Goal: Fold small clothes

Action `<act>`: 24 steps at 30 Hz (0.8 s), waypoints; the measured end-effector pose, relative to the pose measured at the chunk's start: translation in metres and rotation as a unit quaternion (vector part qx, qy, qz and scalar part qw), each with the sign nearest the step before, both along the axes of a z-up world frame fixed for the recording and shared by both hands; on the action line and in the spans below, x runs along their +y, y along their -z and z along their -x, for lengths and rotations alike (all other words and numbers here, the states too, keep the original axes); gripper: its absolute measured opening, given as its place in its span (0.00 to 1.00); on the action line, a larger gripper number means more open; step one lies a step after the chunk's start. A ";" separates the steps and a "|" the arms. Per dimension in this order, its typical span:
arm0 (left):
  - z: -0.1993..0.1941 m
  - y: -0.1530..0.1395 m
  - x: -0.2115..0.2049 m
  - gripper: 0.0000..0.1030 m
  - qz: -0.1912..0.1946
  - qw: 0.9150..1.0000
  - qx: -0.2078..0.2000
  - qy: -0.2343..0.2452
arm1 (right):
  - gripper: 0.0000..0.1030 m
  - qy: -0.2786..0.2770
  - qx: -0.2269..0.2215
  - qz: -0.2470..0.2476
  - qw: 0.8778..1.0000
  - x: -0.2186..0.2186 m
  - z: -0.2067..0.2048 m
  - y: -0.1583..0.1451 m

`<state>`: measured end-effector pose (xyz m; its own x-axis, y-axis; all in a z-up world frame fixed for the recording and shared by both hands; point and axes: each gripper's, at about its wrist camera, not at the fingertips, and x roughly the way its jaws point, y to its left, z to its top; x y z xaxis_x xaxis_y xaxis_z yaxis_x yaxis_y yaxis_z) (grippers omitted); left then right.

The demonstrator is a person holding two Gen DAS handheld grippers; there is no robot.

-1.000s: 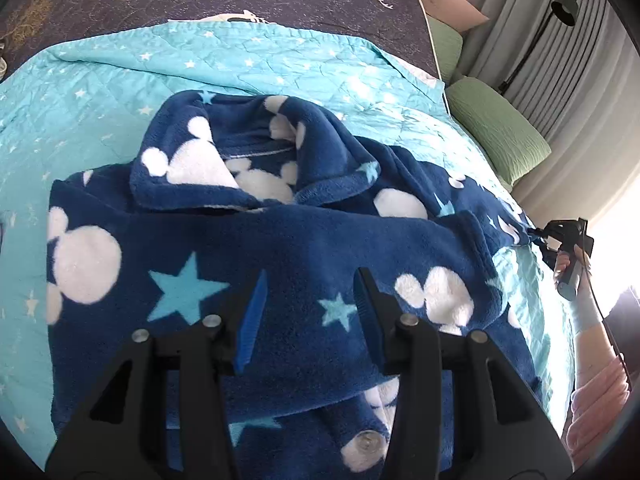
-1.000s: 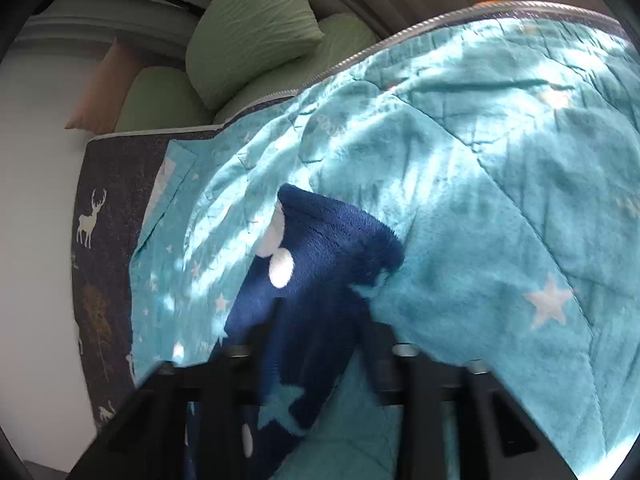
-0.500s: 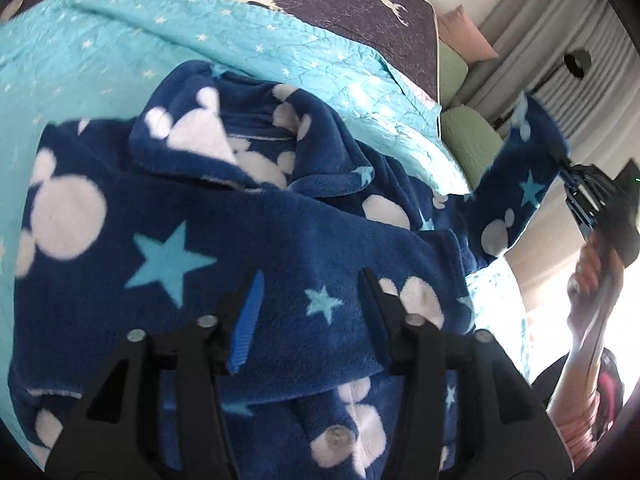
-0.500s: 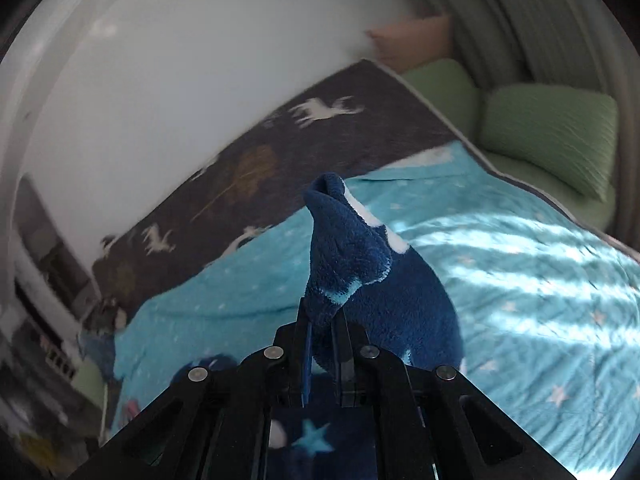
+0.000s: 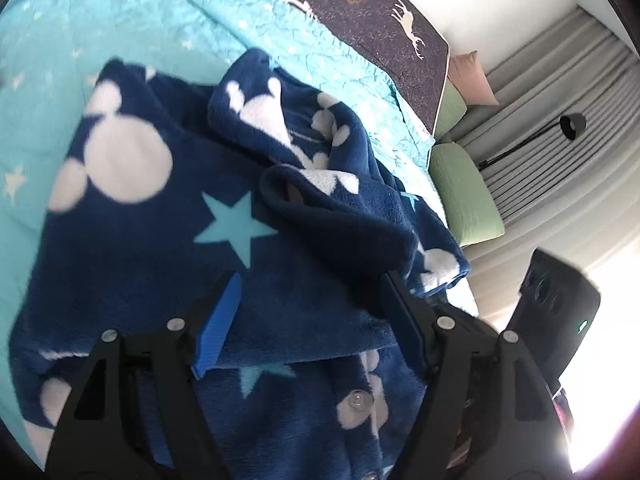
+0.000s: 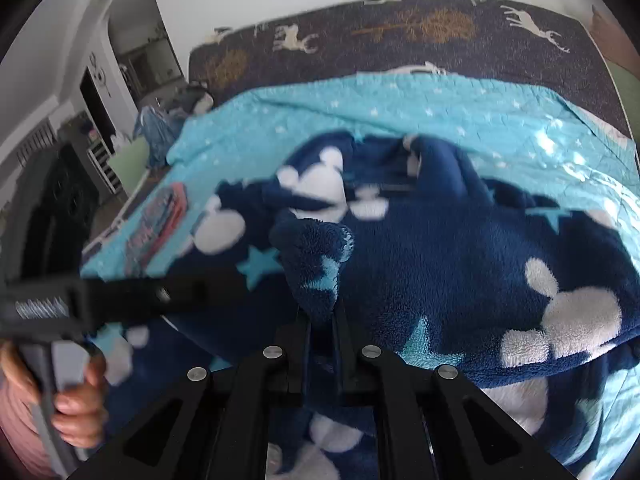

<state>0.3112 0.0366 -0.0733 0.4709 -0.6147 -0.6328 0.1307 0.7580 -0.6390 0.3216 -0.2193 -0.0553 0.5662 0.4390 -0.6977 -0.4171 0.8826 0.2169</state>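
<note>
On the turquoise star quilt (image 5: 280,36) lies the navy fleece robe (image 5: 132,240), spread across the middle of the bed with its collar toward the far, deer-printed bedcover (image 6: 400,36). The right gripper (image 6: 320,320) has its jaws clamped together on the cuff of the sleeve (image 6: 316,264), which is held up over the robe's chest. The left gripper (image 5: 312,312) hovers just above the robe's front with its jaws wide apart, gripping nothing.

The step in hand looks like folding this sleeve inward across the body. To do it well, I would carry the cuff straight across until the sleeve lies flat over the chest, keeping light tension so the thick fleece does not bunch, and let go only once the cuff touches the cloth. The free left gripper could press down near the shoulder line to keep the body from dragging along.

Only the left wrist view shows the sleeve's open cuff end, the buttons (image 5: 356,400) along the near front edge, the green cushions (image 5: 464,192) and a black lamp (image 5: 572,126) at the far right. The right wrist view alone shows the pinch itself, the person's left hand (image 6: 76,412) on its handle, and a flat printed item (image 6: 156,228) lying on the quilt to the left of the robe.
</note>
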 end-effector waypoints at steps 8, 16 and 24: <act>-0.009 0.008 -0.020 0.76 0.038 0.999 0.028 0.010 | 0.25 -0.029 -0.006 -0.002 1.000 -0.008 0.032 0.012; -0.020 0.010 -0.021 0.77 0.052 0.998 0.039 -0.009 | 0.45 -0.099 0.004 -0.038 0.994 -0.003 0.064 0.006; -0.023 -0.011 -0.041 0.11 -0.013 1.000 -0.007 0.009 | 0.45 0.026 -0.026 -0.011 0.999 -0.073 0.075 -0.008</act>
<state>0.3339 -0.0046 -0.0627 0.4685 -0.6070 -0.6419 0.1538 0.7715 -0.6173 0.2471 -0.2918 -0.0473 0.6236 0.4230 -0.6574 -0.3814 0.8987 0.2165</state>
